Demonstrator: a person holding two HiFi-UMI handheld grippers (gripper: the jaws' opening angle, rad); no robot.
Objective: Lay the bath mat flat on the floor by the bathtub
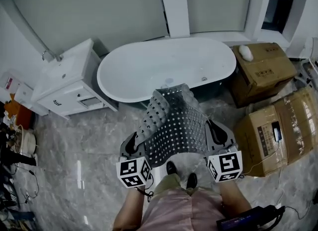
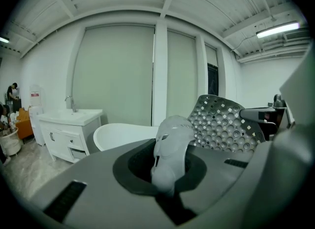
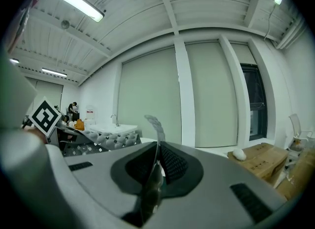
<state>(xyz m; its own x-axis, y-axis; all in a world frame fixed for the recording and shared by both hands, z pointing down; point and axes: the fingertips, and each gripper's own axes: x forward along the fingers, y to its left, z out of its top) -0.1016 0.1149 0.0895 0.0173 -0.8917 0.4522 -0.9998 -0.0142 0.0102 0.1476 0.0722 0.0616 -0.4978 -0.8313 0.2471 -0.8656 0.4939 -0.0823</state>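
**A:** Where do we have the bath mat (image 1: 174, 123)?

**B:** In the air before the bathtub (image 1: 149, 71), above the floor (image 1: 84, 140). Our left gripper (image 1: 135, 144) is clamped on one near corner, and our right gripper (image 1: 216, 134) pinches the other.

**A:** It sags between them. We judge it soft, rubbery and light.

**B:** So we hold the corners wide apart, or it may fold.

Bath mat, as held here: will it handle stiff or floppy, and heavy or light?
Probably floppy: pinched by the left gripper and right gripper, the bath mat humps and folds between them. Likely light for its size: thin and full of holes.
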